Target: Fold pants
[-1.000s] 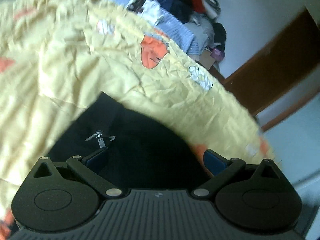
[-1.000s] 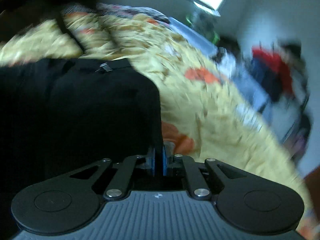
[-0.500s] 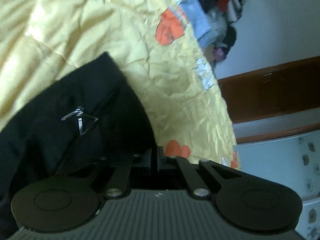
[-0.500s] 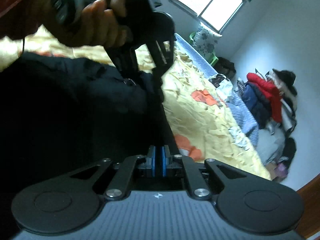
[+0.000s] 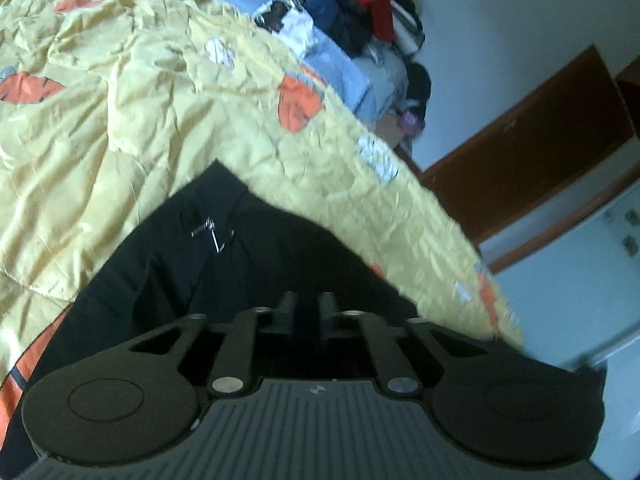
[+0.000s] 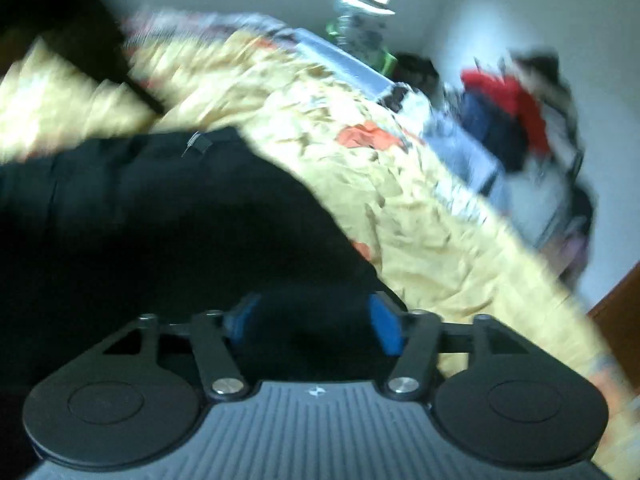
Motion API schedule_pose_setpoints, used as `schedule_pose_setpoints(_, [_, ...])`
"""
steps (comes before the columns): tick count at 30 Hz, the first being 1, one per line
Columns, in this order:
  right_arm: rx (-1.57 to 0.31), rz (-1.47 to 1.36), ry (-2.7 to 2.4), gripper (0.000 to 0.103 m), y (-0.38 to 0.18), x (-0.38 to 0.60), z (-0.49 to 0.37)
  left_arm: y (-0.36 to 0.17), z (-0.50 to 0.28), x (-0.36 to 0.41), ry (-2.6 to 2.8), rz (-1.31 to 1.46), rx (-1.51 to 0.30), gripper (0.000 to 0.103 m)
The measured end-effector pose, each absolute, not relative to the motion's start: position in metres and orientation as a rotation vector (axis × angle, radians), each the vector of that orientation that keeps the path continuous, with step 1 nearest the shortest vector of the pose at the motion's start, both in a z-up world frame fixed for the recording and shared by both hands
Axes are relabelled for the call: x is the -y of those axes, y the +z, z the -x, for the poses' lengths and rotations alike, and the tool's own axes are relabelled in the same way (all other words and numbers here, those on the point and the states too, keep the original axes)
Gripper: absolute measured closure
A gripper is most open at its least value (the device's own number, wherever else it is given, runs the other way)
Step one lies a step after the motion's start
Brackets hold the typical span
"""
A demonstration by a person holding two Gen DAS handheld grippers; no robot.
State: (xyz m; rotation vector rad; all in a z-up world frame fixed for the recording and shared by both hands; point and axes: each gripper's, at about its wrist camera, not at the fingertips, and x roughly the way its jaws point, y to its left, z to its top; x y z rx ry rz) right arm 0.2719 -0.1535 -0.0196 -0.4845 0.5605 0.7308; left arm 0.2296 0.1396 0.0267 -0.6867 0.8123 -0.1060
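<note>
A bed (image 5: 60, 184), draped in a crumpled yellow quilt (image 5: 168, 120) with orange patches, carries black pants (image 5: 256, 264) spread flat near its edge (a small metal clasp glints), and a blue-grey sheet (image 5: 340, 76) shows beyond.

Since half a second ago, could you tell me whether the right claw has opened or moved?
Yes. The right claw has opened, releasing the black pants, and swung down toward the yellow quilt; the window sits higher in view.
</note>
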Motion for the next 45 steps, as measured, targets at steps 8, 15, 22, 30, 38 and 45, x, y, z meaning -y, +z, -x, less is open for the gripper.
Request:
schedule_pose_setpoints(8, [-0.841,0.103,0.880,0.040,-0.050,0.184,-0.404,0.013,-0.263,-0.133,-0.116,0.705,-0.851,0.016])
schedule_pose_setpoints(15, [-0.741,0.317,1.011,0.097,-0.048,0.164,-0.359,-0.011,-0.327,-0.137,-0.187,0.889,-1.007,0.009])
schedule_pose_setpoints(22, [-0.363,0.876,0.924,0.097,-0.025,0.125,-0.218,-0.031,-0.353,-0.141,-0.187,0.981,-1.064,0.009])
schedule_pose_setpoints(30, [-0.367,0.837,0.837,0.094,-0.031,0.126,-0.207,-0.019,-0.311,-0.143,-0.151,0.893,-0.947,0.097])
schedule_pose_setpoints(38, [-0.427,0.657,0.712,0.090,-0.028,0.145,-0.200,0.020,-0.227,-0.139,-0.190,0.783,-0.761,0.098])
schedule_pose_setpoints(45, [-0.427,0.617,0.762,0.094,-0.008,0.148,-0.110,0.024,-0.140,-0.139,-0.209,0.687,-0.722,0.098])
